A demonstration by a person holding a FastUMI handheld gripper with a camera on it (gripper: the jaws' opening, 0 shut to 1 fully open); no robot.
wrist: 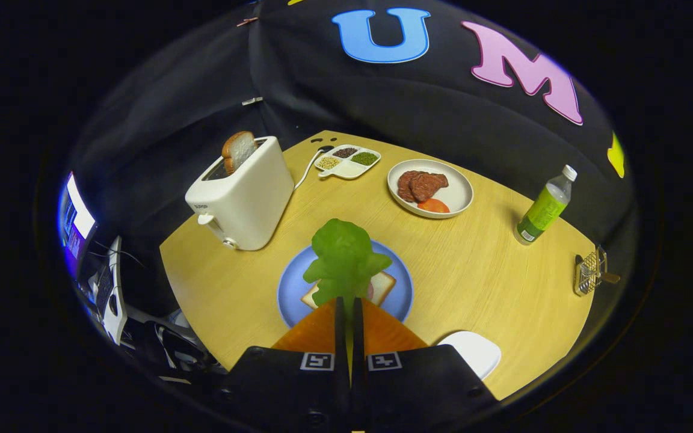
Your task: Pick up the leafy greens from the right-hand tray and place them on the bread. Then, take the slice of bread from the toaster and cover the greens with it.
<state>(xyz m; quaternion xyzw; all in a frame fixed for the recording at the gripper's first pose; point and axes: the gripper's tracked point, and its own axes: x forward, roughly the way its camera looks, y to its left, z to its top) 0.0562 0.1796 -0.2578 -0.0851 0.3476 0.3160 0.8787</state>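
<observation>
Both fingers of my gripper (349,310) pinched the leafy greens (345,258), held above the bread slice (382,285) on the blue plate (403,288), toaster (244,195) beyond with its slice of bread (238,150).

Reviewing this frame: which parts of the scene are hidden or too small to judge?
- Gripper view: the leafy greens, held in the shut gripper, cover much of the bread on the blue plate.
- The toaster hides the lower half of its bread slice.
- The divided tray holds grains too small to identify.
- The white dish is partly behind the gripper body.
</observation>
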